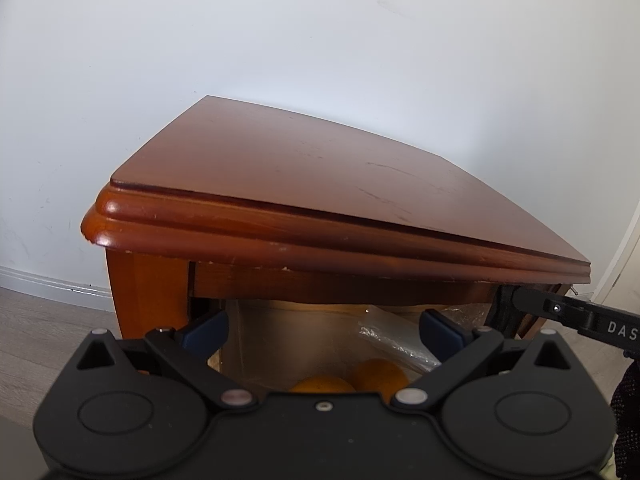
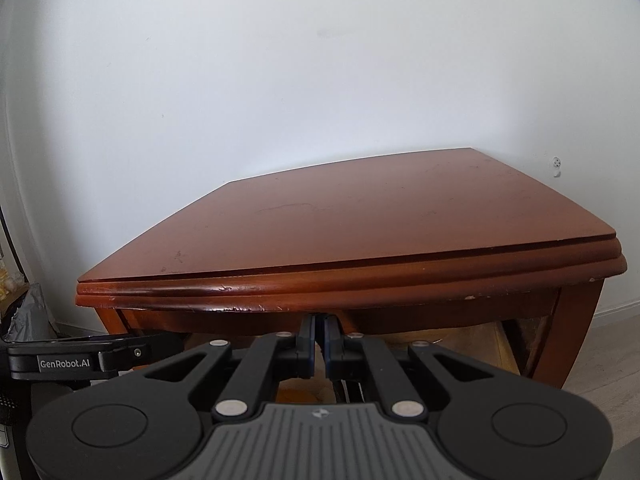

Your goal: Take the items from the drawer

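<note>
A brown wooden side table (image 1: pixel 320 176) stands against a white wall, its drawer (image 1: pixel 280 344) pulled out below the top. Two orange fruits (image 1: pixel 380 374) and a clear plastic bag (image 1: pixel 396 338) lie in the drawer. My left gripper (image 1: pixel 322 330) is open, its blue pads over the drawer, empty. My right gripper (image 2: pixel 319 340) has its jaws nearly together just below the table's front edge (image 2: pixel 280 292); whether anything is between them is hidden. The right gripper's arm also shows at the right of the left wrist view (image 1: pixel 576 316).
A white wall (image 1: pixel 320 40) stands behind the table. Grey wood floor (image 1: pixel 44 332) and a white skirting board lie at the left. A grey bag (image 2: pixel 28 312) sits at the far left of the right wrist view.
</note>
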`<state>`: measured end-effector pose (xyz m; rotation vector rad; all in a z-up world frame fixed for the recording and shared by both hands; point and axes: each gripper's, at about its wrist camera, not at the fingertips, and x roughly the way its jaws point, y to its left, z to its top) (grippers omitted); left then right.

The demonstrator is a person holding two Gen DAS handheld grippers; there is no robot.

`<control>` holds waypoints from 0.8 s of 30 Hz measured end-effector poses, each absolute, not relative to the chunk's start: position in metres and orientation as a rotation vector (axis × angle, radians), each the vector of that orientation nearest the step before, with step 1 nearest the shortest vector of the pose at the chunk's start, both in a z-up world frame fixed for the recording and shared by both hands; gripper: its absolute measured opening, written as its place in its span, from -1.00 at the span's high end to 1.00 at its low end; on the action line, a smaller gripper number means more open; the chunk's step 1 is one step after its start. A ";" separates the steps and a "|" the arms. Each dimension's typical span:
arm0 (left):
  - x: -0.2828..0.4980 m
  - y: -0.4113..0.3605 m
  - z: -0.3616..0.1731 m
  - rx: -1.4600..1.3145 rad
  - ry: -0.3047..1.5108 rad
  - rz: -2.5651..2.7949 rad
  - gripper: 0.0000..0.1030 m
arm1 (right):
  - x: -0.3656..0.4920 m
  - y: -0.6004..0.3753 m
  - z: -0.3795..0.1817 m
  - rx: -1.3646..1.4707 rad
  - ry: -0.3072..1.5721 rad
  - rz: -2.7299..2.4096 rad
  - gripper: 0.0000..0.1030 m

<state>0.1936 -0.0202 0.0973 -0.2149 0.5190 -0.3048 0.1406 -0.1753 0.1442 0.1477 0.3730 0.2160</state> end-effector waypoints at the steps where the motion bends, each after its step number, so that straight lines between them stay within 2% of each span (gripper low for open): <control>1: 0.194 -0.020 0.097 -0.215 0.519 -0.305 -1.00 | 0.141 -0.174 0.144 0.147 0.373 0.219 0.90; 21: 0.186 -0.015 0.098 -0.219 0.514 -0.302 -1.00 | 0.133 -0.171 0.144 0.152 0.372 0.234 0.90; 24: 0.223 -0.015 0.100 -0.206 0.524 -0.352 -1.00 | 0.130 -0.172 0.144 0.156 0.371 0.233 0.90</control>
